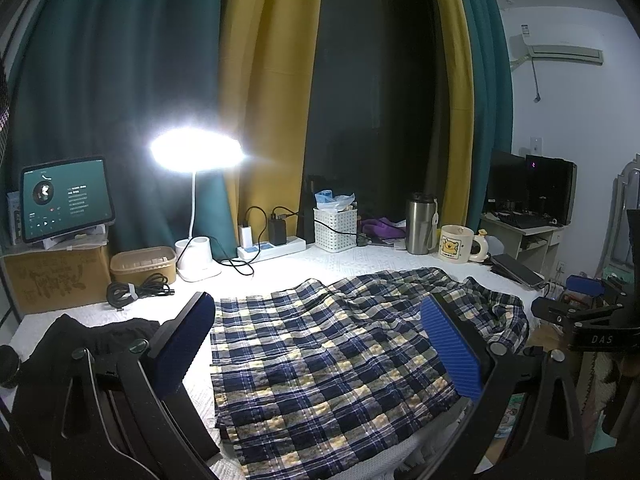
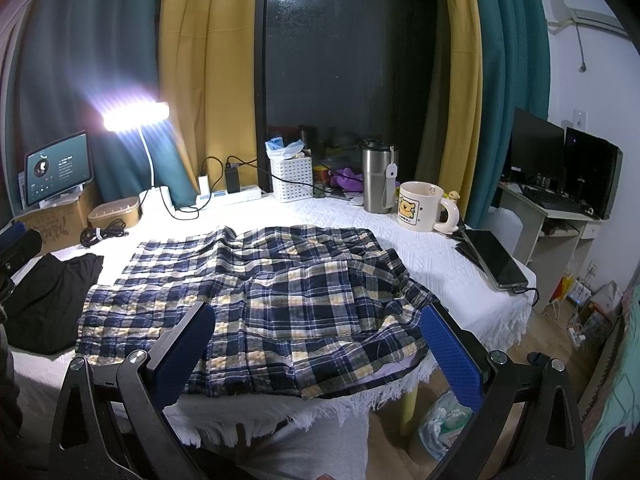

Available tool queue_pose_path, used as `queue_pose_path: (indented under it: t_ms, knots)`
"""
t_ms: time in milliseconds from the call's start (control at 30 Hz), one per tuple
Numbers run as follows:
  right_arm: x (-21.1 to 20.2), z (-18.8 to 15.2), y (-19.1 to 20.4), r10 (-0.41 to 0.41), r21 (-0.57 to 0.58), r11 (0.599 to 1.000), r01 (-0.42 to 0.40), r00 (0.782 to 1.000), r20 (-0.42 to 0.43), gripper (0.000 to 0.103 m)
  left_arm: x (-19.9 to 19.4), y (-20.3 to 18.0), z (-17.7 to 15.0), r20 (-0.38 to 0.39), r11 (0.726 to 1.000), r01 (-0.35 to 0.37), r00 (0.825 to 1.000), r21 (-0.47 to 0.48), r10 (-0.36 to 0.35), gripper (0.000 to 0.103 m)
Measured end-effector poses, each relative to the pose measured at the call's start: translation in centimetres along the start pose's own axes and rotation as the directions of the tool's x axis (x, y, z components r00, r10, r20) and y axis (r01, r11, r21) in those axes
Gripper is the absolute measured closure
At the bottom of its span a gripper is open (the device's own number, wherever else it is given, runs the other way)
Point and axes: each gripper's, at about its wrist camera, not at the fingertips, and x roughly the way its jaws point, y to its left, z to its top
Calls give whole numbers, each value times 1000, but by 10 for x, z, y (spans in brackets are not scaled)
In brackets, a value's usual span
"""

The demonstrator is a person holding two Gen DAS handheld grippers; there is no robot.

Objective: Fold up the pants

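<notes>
Crinkled navy-and-cream plaid pants (image 2: 256, 300) lie spread over the white textured bench (image 2: 432, 256), reaching its near fringed edge; both left tongs (image 1: 320, 356) and right tongs (image 2: 316, 360) gape wide, seemingly hovering just above the cloth

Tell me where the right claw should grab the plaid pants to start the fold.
Probably the rumpled waistband end of the plaid pants, at the near right corner by the table edge. It bunches up and slightly overhangs there, giving an edge to pinch. Come in low from the front-right with the right claw, which is open and empty.
</notes>
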Motion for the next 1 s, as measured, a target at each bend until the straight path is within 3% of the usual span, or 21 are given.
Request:
queue_pose_path:
  t_ms: [1000]
  knots:
    - [4, -4, 1, 4, 1, 1000, -4, 1000, -11, 0, -1, 3, 2, 1, 1000, -4, 1000, 10, 4, 1]
